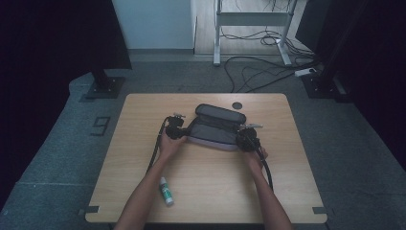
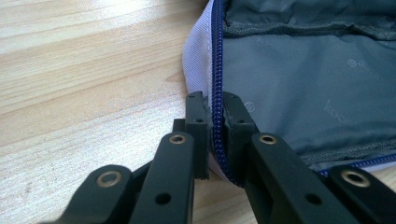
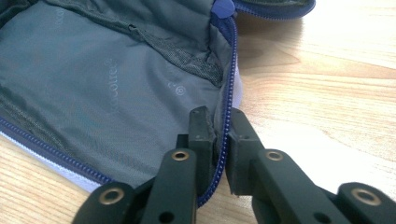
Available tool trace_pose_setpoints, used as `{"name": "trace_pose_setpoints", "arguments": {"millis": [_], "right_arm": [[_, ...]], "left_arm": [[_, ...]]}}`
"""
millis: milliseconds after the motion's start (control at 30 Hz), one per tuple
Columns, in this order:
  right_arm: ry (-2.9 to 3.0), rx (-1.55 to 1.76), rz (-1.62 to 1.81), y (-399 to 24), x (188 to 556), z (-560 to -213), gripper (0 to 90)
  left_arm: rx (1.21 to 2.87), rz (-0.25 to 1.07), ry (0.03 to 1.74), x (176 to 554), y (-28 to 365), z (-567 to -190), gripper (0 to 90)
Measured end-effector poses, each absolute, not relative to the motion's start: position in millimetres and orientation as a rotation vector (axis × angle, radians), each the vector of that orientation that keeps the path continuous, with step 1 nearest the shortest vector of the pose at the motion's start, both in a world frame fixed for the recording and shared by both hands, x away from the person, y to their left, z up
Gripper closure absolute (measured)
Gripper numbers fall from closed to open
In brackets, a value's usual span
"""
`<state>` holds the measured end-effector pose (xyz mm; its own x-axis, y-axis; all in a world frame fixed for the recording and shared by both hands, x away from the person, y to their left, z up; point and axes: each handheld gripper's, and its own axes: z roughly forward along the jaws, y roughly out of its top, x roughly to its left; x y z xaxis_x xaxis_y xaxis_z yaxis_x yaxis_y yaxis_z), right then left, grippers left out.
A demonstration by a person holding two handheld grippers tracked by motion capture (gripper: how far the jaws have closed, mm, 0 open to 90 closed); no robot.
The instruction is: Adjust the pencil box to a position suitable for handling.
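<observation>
An open zip pouch point(image 1: 215, 127), pale lilac outside with grey lining and a blue zip, lies at the middle of the wooden table point(image 1: 139, 115). My left gripper point(image 1: 184, 132) is at its left end. In the left gripper view the pouch point(image 2: 303, 70) has its zip edge pinched between the jaws, and the left gripper point(image 2: 215, 100) is shut on it. My right gripper point(image 1: 241, 139) is at the pouch's right end. In the right gripper view the pouch point(image 3: 93, 84) opens to the left, and the right gripper point(image 3: 223, 116) is shut on its zip edge.
A small white and green bottle point(image 1: 165, 190) lies on the table near the front, beside the person's left forearm. A dark round cap point(image 1: 237, 105) sits in the tabletop behind the pouch. Cables point(image 1: 258, 72) and stand legs are on the floor beyond the table.
</observation>
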<state>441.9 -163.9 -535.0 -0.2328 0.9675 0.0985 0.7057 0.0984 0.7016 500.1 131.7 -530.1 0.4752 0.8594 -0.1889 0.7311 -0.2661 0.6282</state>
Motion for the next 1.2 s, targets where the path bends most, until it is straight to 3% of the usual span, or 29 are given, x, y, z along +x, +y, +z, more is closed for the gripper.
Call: {"name": "trace_pose_setpoints", "arguments": {"millis": [1200], "right_arm": [[1.899,1.531,1.066,-164,425,-503,85.7]], "left_arm": [[1.997,0.305,1.187,477,143,-485,85.4]]}}
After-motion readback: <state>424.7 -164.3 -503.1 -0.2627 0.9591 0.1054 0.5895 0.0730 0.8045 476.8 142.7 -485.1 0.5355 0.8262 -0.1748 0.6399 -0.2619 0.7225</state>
